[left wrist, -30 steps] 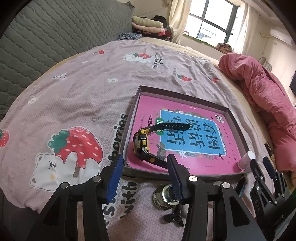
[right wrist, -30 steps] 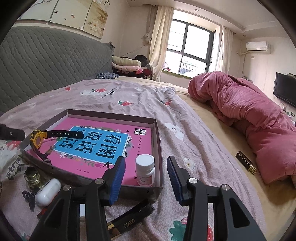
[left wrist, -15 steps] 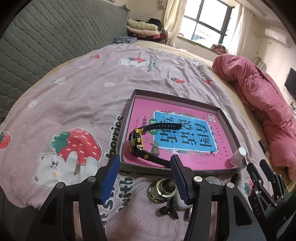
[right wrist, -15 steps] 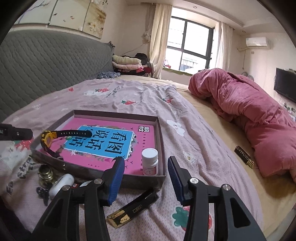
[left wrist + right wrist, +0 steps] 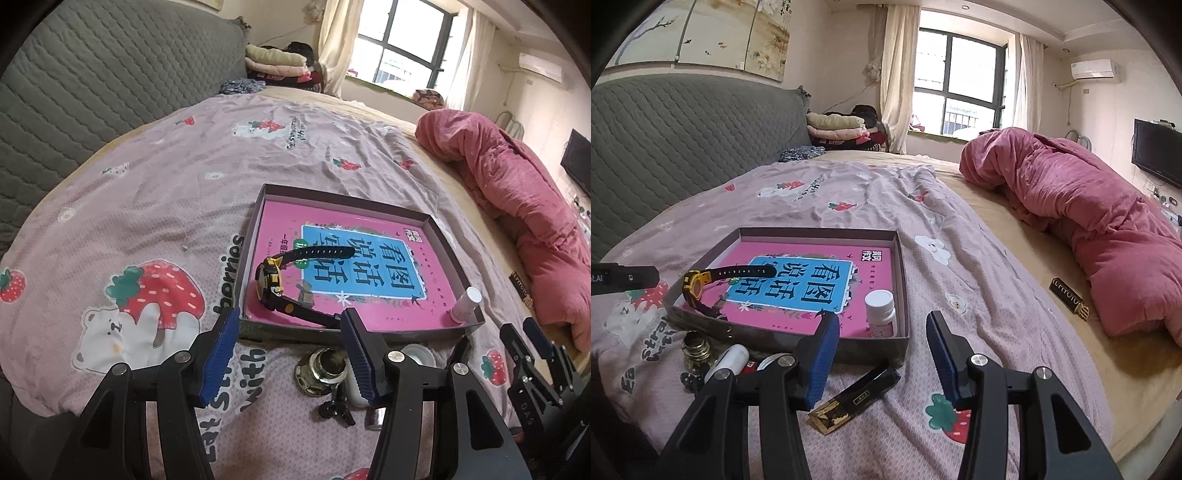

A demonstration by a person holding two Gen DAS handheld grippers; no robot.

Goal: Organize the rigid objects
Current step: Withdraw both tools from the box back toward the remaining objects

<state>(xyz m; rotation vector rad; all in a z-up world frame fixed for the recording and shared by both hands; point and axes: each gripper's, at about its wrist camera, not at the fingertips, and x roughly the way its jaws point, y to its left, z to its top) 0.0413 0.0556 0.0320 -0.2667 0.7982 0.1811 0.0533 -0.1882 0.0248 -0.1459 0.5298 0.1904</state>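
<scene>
Left wrist view: left gripper (image 5: 290, 334) hangs released, nothing between its jaws, just short of the tray (image 5: 448, 248) near rim. Watch (image 5: 271, 282) lies inside at 12 o'clock, white bottle (image 5: 466, 303) at 2. Open bedspread (image 5: 147, 206) spreads toward 10. Right gripper (image 5: 882, 341) is likewise released and empty.

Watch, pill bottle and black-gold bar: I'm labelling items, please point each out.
Watch (image 5: 269, 282), left wrist view, on its yellow case.
Pill bottle (image 5: 881, 314), right wrist view, on its body.
Black-gold bar (image 5: 855, 398), right wrist view, mid-length.
</scene>
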